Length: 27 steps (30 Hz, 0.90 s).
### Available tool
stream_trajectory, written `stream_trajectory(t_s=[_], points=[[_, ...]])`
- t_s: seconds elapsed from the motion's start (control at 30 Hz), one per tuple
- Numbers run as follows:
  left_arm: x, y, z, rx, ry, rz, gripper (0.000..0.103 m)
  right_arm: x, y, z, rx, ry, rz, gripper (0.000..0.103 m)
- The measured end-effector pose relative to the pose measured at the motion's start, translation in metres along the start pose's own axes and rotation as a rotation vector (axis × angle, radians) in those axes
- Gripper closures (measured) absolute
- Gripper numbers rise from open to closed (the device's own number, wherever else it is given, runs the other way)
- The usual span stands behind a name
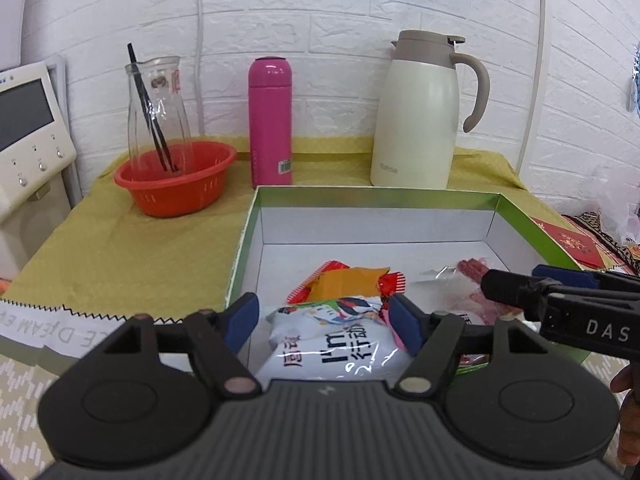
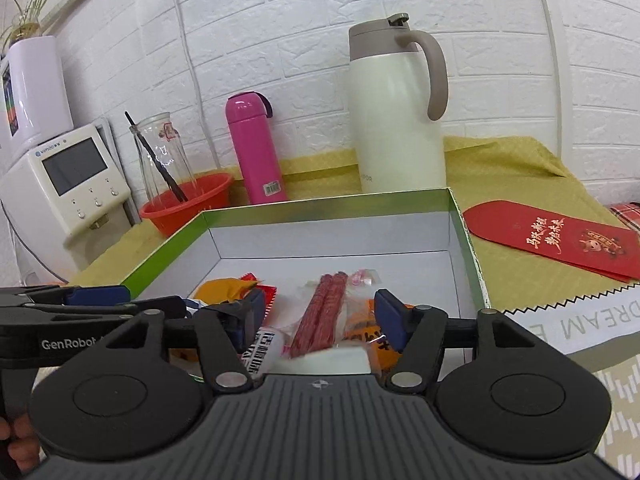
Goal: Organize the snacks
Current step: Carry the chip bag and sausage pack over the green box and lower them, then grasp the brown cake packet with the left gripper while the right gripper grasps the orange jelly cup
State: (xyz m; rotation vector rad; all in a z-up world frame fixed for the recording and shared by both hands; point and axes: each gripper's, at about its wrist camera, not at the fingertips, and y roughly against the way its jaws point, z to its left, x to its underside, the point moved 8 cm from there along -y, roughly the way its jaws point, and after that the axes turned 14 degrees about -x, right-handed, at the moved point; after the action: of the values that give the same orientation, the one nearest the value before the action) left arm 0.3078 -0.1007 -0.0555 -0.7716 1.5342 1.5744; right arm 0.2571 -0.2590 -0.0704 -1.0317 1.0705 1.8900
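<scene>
Red sausage pack (image 2: 322,312) inside the green-rimmed box (image 2: 466,216) on the table, long axis running away from the right gripper (image 2: 320,316), directly between its wide fingers. Left gripper (image 1: 324,316) equally wide over the white snack bag (image 1: 332,340), gripping nothing.

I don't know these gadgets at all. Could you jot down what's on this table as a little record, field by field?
Setting: table with a yellow-green cloth, white brick wall behind
Container: open green-rimmed box, white inside
In the box: white snack bag, orange packet, clear-wrapped sausages
Left gripper: open, over the white snack bag
Right gripper: open, over the sausages
Behind the box: red basket holding a glass carafe, pink flask, cream thermos jug
Right of the box: red envelope
</scene>
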Motion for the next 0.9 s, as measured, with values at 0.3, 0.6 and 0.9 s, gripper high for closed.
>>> stream_trajectory(t_s=[0.3,0.6,0.9], points=[[-0.004,0.048,0.036,-0.004,0.042,-0.053,0.014,-0.005,0.070,0.008,-0.035,0.037,-0.144,0.000],[0.031,0.094,0.059,-0.013,-0.001,-0.050,0.005,0.018,0.122,0.007,-0.069,-0.005,-0.162,0.000],[0.061,0.065,0.034,0.038,-0.060,0.066,0.005,0.056,0.118,0.016,-0.102,0.073,-0.008,0.000]])
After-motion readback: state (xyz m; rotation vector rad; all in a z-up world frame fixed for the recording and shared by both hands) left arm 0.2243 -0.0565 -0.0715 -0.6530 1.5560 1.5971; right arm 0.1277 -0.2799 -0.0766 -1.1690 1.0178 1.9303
